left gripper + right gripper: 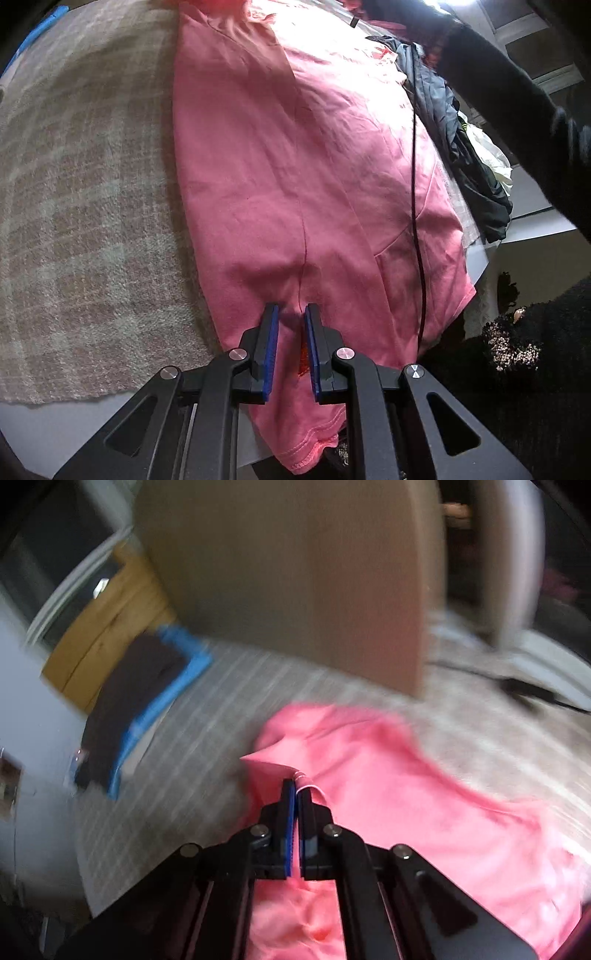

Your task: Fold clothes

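Note:
A pink shirt (314, 166) lies spread along a beige checked blanket (92, 184). My left gripper (291, 310) sits at its near end. The blue pads (272, 332) stand a narrow gap apart, and a raised ridge of pink cloth is pinched between the tips. In the blurred right wrist view the same pink shirt (406, 794) lies on the blanket (207, 746). My right gripper (296, 786) is shut on the shirt's stitched edge, which pokes out at the tips and lifts into a small peak.
A black cable (415, 147) runs over the shirt. Dark jackets and white cloth (465, 155) are heaped at the right, under a person's dark sleeve (517, 92). A stack of dark and blue folded clothes (147, 686) lies at the left, a brown panel (288, 583) behind.

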`<act>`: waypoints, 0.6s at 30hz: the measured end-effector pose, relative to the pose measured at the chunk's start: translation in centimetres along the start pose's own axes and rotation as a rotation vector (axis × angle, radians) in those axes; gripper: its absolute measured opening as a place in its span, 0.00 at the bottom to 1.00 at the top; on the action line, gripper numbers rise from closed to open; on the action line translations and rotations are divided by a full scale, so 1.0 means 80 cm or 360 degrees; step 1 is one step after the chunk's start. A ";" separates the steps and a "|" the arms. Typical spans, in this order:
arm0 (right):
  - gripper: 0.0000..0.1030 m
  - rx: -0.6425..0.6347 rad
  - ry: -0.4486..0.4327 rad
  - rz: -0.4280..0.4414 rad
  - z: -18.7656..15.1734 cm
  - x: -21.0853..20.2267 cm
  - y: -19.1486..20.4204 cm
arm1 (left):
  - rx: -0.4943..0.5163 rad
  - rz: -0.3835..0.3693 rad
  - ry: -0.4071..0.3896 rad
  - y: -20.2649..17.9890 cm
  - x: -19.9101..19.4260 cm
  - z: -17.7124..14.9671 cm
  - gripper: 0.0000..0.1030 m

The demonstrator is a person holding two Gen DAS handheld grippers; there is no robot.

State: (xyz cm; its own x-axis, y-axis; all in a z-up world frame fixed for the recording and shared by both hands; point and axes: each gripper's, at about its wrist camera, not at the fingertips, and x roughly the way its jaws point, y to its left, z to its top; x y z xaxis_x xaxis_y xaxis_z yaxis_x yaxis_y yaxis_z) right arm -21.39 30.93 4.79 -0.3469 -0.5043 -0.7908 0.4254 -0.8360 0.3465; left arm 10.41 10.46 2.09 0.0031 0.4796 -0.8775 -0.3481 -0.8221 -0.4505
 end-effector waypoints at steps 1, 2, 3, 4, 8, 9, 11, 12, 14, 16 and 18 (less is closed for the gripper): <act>0.03 0.0095 0.0013 -0.0135 -0.002 -0.003 -0.019 | 0.0008 0.0008 0.0002 -0.001 0.000 0.000 0.14; 0.07 0.0135 0.0080 -0.0262 -0.005 -0.001 -0.033 | 0.0016 0.0017 0.0004 -0.001 0.000 0.000 0.14; 0.07 0.0127 0.0120 -0.0340 -0.008 0.001 -0.038 | 0.0018 0.0022 0.0005 -0.002 0.000 0.000 0.14; 0.07 0.0106 0.0139 -0.0400 -0.009 0.001 -0.039 | 0.0017 0.0023 0.0005 -0.002 0.001 0.000 0.14; 0.22 -0.0091 0.0057 -0.0362 0.005 -0.003 0.004 | 0.0017 0.0029 0.0003 -0.005 0.002 0.000 0.14; 0.23 -0.0154 0.0056 -0.0325 0.010 0.001 0.019 | 0.0020 0.0031 0.0001 -0.005 0.002 0.000 0.14; 0.26 -0.0303 0.0071 -0.0303 0.014 0.012 0.047 | 0.0022 0.0033 -0.0004 -0.007 0.003 0.000 0.14; 0.26 -0.0353 0.0075 -0.0369 0.014 0.018 0.056 | 0.0019 0.0031 -0.0006 -0.008 0.003 -0.001 0.14; 0.27 -0.0332 0.0108 -0.0443 0.016 0.024 0.057 | 0.0029 0.0033 -0.0012 -0.009 0.004 -0.003 0.14; 0.27 -0.0260 0.0130 -0.0516 0.013 0.017 0.041 | 0.0042 0.0035 -0.0018 -0.009 0.003 -0.004 0.14; 0.27 -0.0167 0.0157 -0.0556 0.008 0.006 0.019 | 0.0055 0.0036 -0.0023 -0.009 0.002 -0.006 0.14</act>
State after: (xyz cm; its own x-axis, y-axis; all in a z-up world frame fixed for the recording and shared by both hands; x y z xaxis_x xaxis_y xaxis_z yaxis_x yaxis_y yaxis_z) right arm -21.44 29.25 5.30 -0.4062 -0.1649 -0.8988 0.3805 -0.9248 -0.0024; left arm 11.12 11.02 2.20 -0.0186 0.4656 -0.8848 -0.3799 -0.8219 -0.4245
